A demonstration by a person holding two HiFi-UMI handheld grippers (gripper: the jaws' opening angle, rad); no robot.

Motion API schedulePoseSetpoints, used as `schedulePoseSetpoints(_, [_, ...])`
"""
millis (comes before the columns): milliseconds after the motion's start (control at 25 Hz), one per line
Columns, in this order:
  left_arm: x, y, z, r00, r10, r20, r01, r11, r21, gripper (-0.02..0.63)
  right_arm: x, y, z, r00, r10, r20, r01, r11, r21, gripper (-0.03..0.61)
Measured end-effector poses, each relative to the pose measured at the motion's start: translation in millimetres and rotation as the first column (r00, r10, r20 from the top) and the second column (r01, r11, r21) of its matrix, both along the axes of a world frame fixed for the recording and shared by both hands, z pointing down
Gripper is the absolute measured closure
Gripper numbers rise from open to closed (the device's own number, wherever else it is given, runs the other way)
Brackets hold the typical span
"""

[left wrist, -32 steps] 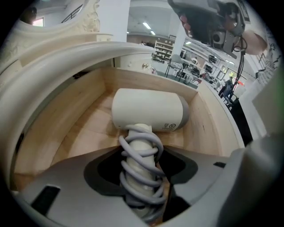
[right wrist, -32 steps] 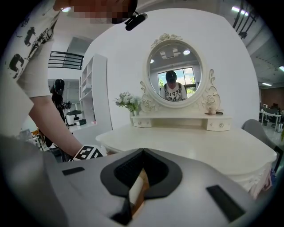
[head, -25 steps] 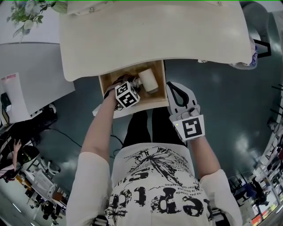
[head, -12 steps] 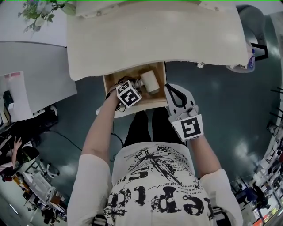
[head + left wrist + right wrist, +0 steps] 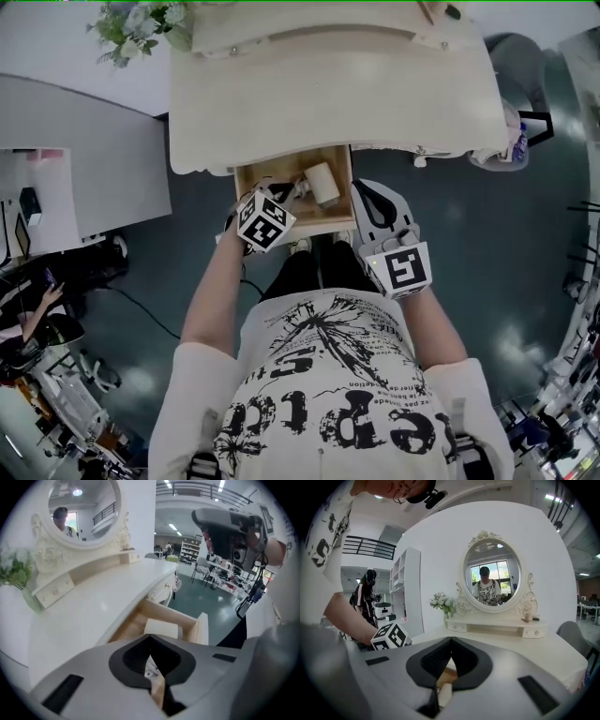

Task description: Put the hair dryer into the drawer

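Note:
The hair dryer (image 5: 319, 183), a cream barrel with a darker handle, lies inside the open wooden drawer (image 5: 339, 214) under the dressing table top (image 5: 328, 94). My left gripper (image 5: 273, 201) hangs just above the drawer's front left part, jaws shut and empty. From the left gripper view, the hair dryer (image 5: 162, 629) shows past the closed left gripper (image 5: 150, 637), in the drawer (image 5: 198, 629). My right gripper (image 5: 375, 199) hovers at the drawer's right side, outside it, jaws together with nothing in them. The right gripper (image 5: 451, 640) faces the mirror.
A vase of flowers (image 5: 141, 23) stands at the table's back left. An oval mirror (image 5: 491, 581) with small drawers rises behind the top. A grey desk (image 5: 75, 169) lies to the left and a chair (image 5: 525, 122) to the right. My legs are right below the drawer.
My left gripper has lifted out of the drawer, leaving the hair dryer lying there. The right gripper has also risen slightly.

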State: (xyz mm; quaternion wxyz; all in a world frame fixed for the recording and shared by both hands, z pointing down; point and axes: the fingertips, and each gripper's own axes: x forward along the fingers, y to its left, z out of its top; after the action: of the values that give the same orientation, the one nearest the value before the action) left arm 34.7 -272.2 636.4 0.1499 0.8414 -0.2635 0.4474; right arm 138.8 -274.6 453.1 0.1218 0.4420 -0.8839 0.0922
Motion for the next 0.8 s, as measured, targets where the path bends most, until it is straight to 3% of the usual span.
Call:
schedulePoseSetpoints(120, [-1,-13,-48,0.996,-0.058,-0.062,0.066,0.987,0.145,0.594,-4,2,-14,1.0,-0.008,0.015,0.008,1.0,0.027,0.565])
schedulePoseSetpoints(320, [-7,-21,-131,0.979,-0.126,-0.158,0.175,0.922,0.346,0.594,-13,6,-44,0.999,-0.033,0.036,0.031,0.997,0.075,0.565])
schedulePoseSetpoints(480, [-12,-21,-193,0.957,-0.148,-0.251,0.251,0.856,0.452,0.594,-21,6,-69,0.997,-0.055,0.061,0.047,0.991,0.126,0.565])
schedulePoseSetpoints(800, [-46,-7,-289,0.867,-0.201,-0.456,0.453,0.698,0.554,0.594,-40,3,-107,0.992,-0.099,0.075,0.083,0.979,0.183,0.565])
